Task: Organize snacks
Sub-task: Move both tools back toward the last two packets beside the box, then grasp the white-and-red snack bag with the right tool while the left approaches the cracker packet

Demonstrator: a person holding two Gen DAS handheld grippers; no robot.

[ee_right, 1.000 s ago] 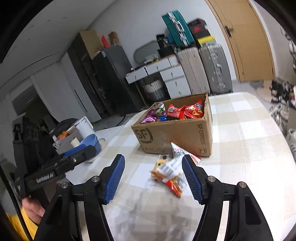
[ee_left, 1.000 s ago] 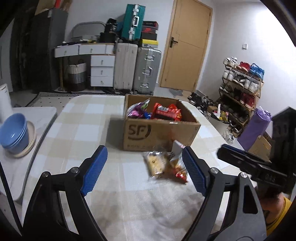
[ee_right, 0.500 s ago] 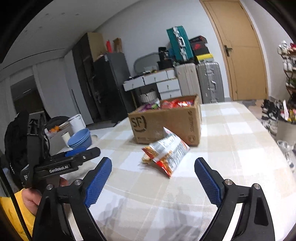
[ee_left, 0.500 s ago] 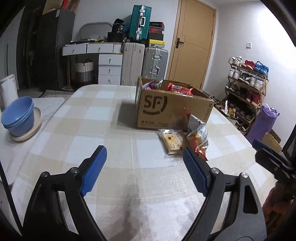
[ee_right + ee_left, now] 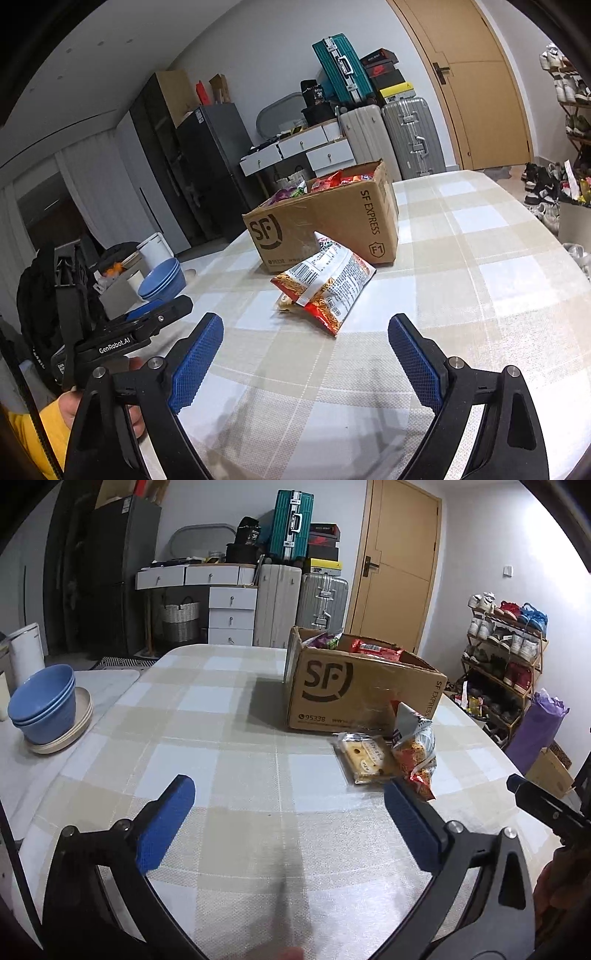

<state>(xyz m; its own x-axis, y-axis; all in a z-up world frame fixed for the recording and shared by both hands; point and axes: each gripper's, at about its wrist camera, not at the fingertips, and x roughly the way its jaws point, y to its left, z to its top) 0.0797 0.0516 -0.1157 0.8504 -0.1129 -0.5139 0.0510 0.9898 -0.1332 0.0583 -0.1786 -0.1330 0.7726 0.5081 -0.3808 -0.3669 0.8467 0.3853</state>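
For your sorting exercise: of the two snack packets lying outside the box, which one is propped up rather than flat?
The red-and-silver noodle bag, leaning up; the clear cracker pack lies flat.

beige-and-white checked tablecloth (image 5: 229,738), brown box (image 5: 354,698), blue bowls (image 5: 44,705).

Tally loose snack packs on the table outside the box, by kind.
Cracker pack, clear wrapper: 1
Chip bag, red and silver: 1
Total: 2, both lying in front of the cardboard box
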